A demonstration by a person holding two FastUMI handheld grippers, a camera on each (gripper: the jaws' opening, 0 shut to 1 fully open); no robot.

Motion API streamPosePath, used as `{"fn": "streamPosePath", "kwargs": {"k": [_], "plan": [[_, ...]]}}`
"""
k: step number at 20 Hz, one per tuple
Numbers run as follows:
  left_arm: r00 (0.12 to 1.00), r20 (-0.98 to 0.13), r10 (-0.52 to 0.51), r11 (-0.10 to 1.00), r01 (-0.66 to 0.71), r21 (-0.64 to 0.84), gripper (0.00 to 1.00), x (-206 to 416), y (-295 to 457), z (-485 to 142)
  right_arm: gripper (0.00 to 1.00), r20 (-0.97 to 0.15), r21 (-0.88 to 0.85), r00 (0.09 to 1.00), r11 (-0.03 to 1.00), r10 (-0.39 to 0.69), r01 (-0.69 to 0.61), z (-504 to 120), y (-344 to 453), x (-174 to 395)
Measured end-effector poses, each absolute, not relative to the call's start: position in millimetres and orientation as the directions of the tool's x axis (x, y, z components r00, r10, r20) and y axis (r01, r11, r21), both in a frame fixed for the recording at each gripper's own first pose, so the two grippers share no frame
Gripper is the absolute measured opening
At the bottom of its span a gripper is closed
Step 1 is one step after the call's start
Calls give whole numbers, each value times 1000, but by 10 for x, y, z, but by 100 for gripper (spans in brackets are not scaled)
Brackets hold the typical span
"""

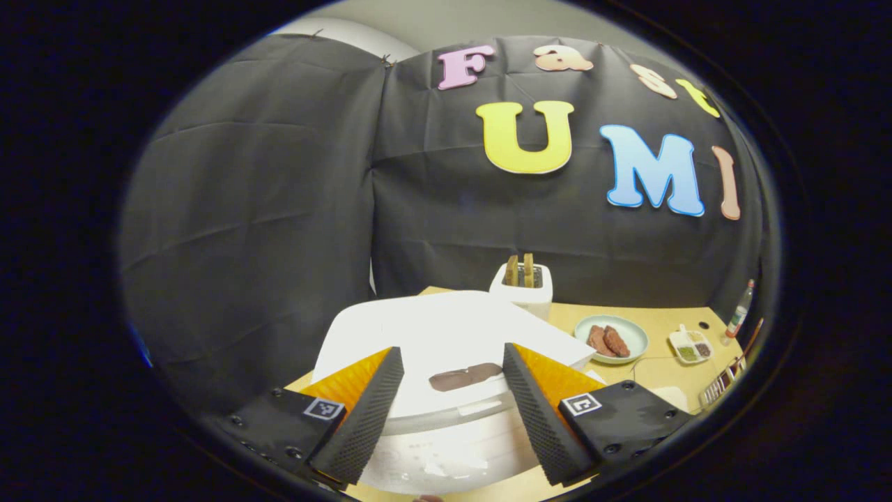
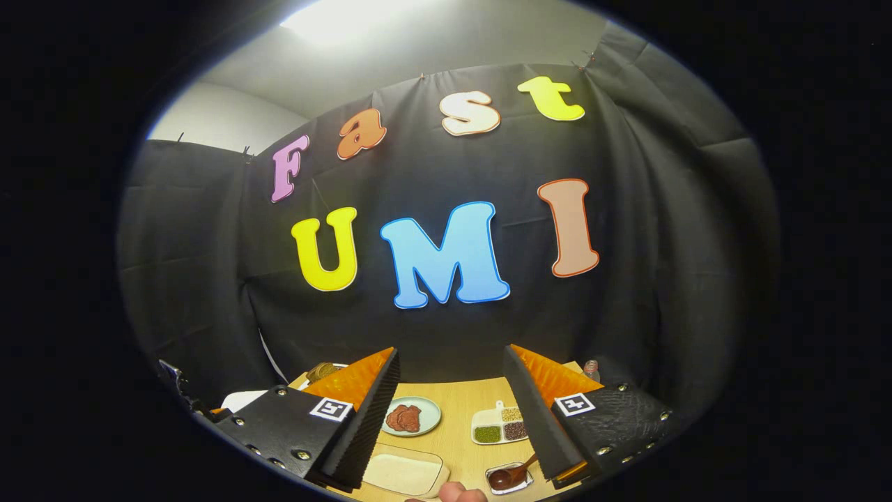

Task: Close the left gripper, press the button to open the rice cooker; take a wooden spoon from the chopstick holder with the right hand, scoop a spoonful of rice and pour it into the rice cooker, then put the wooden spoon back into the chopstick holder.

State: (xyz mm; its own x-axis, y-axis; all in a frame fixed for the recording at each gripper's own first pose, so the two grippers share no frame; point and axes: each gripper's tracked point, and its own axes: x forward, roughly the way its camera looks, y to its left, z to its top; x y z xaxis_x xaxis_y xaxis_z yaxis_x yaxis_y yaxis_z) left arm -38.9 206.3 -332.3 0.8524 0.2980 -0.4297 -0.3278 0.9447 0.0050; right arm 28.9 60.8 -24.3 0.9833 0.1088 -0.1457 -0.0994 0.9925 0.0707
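The white rice cooker (image 1: 446, 328) sits right under my left gripper (image 1: 451, 355), its lid down. A dark brown bar-shaped button (image 1: 463, 376) lies on its front, between the fingers and below them. The left gripper is open and holds nothing. My right gripper (image 2: 451, 352) is also open and empty, raised above the wooden table (image 2: 460, 401). Below it a shallow white tray of rice (image 2: 404, 474) sits near the front edge. A brown wooden spoon (image 2: 512, 476) rests in a small dish beside the right finger. An edge of the rice cooker (image 2: 240, 401) shows at the left.
A white toaster (image 1: 523, 286) with two bread slices stands behind the cooker. A pale plate of brown meat (image 1: 612, 339) (image 2: 411, 417) and a divided dish of grains (image 1: 690, 346) (image 2: 498, 424) lie mid-table. A small bottle (image 1: 739, 314) stands far right. A fingertip (image 2: 456, 493) shows at the bottom.
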Motion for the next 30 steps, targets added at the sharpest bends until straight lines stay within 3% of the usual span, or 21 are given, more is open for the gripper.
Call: {"fn": "streamPosePath", "kwargs": {"k": [1,2,3,5,12,18,24,30], "plan": [[847,-443,296,946,-323,14,98,-406,2044,-3394,90,-150,68,982,993,111,-102,-259,620,281],[844,-450,293,948,-318,21,92,-417,2045,-3434,90,-153,62,982,993,110,-102,-269,628,268],[843,-454,291,948,-317,18,98,-448,2042,-3455,90,-153,61,982,993,111,-102,-260,625,262],[844,-455,284,950,-313,12,100,-445,2027,-3457,90,-153,64,982,993,109,-100,-262,635,253],[838,-477,265,949,-313,-23,100,-472,2029,-3498,90,-184,101,973,987,141,-124,-377,796,234],[843,-468,266,959,-282,36,100,-488,2057,-3352,90,-166,52,975,988,149,-142,-325,835,206],[930,-284,235,970,-244,1,100,-160,1923,-2086,90,-155,71,978,989,138,-128,-284,789,260],[988,-120,94,996,-93,16,99,173,1075,-656,90,-116,43,987,993,114,-110,-151,753,317]]}}
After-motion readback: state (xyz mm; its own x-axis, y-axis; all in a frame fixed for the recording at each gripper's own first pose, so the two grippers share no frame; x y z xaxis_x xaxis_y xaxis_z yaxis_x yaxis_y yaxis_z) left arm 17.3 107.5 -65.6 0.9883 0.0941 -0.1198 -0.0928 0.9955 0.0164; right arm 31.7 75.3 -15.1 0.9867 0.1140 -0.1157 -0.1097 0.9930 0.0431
